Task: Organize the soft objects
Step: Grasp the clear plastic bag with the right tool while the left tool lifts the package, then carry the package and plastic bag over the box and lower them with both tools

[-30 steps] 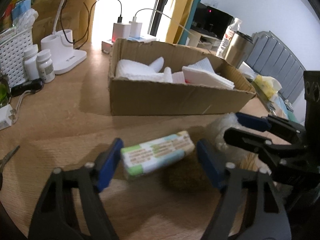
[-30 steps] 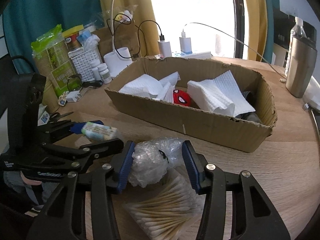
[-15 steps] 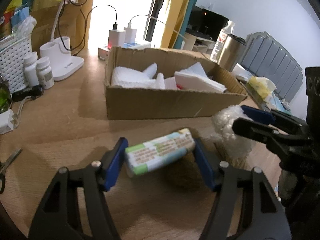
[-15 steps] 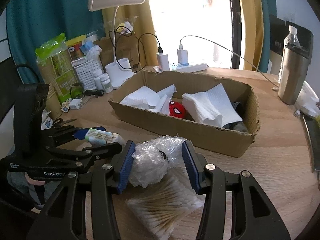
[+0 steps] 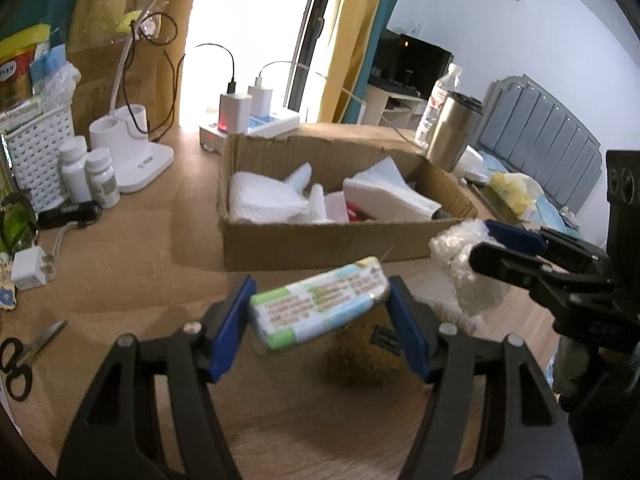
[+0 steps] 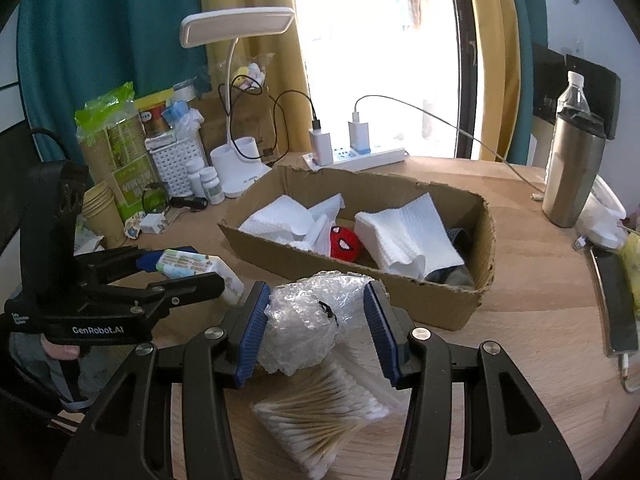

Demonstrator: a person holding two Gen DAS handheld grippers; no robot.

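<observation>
Print on the tissue pack is too blurred to read. Behind the cardboard box, paper towels half hide something dark.

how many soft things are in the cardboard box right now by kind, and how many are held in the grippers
In the cardboard box:
white paper towel bundles: 2
red spider-face plush ball: 1
dark grey cloth: 1
Held in the grippers:
tissue pack in the left gripper: 1
bubble wrap wad in the right gripper: 1
Total: 6
</observation>
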